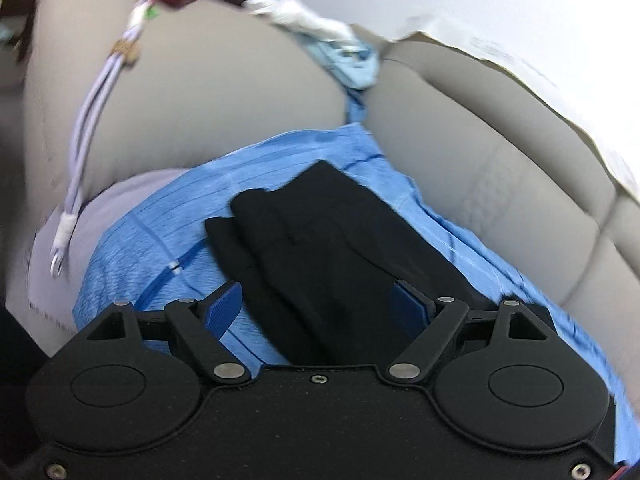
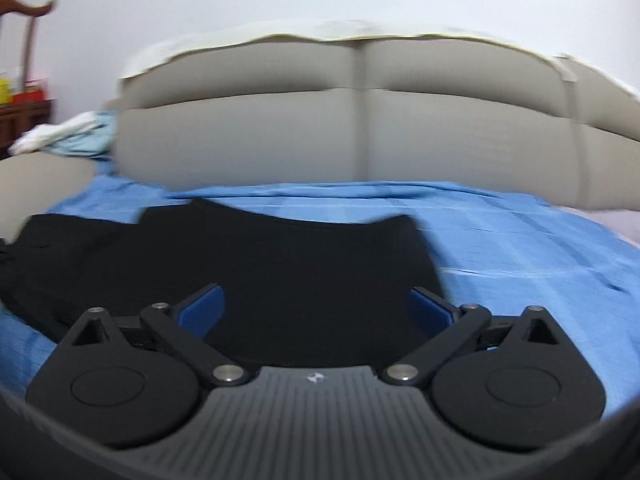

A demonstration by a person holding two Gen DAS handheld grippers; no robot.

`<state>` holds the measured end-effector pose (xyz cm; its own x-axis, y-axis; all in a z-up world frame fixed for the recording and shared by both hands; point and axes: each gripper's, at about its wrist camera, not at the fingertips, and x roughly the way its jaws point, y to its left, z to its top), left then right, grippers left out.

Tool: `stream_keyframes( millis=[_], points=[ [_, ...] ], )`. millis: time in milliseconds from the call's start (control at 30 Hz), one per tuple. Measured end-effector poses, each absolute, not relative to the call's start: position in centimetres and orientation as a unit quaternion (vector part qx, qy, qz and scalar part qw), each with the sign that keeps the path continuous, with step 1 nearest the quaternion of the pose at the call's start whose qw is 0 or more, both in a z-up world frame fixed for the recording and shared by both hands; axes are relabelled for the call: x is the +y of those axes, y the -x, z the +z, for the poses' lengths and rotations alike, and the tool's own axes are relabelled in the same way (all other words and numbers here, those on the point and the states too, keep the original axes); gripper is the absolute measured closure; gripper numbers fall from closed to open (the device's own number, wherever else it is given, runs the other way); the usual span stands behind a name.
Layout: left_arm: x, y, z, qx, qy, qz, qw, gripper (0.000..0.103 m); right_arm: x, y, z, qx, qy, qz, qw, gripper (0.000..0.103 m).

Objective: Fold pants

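Pants [image 2: 248, 264], black, lie spread on the blue sheet [image 2: 520, 248] covering the beige sofa [image 2: 360, 132], its back cushions behind. Left gripper [image 1: 320, 300] and right gripper [image 2: 318, 308] hang over the dark cloth, jaws of both spread wide, gripping nothing. White cords [image 1: 92, 128] drape over one cushion.
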<state>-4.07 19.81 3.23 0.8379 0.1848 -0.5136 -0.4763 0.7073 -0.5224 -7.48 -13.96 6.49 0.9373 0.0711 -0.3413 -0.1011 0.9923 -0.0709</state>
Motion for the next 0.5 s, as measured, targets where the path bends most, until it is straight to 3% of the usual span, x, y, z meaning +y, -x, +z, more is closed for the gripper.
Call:
stream_keyframes(
  millis=[233,333,400,500],
  points=[
    [22.6,3.3,1.2,0.222,0.379,0.209,0.874,0.017,-5.2,3.1,4.3,0.186,0.078,0.145,0.969,0.005],
    [23.1,2.9,0.6,0.215,0.376,0.205,0.878,0.016,-2.9,2.5,3.1,0.2,0.093,0.166,0.961,0.01],
    [23.2,2.4,0.3,0.211,0.369,0.194,0.884,0.016,-1.6,2.3,1.8,0.224,0.106,0.178,0.952,0.019],
    [23.2,2.0,-0.2,0.198,0.356,0.18,0.895,0.016,-0.3,3.9,0.2,0.199,0.146,0.183,0.952,0.02]
  ],
)
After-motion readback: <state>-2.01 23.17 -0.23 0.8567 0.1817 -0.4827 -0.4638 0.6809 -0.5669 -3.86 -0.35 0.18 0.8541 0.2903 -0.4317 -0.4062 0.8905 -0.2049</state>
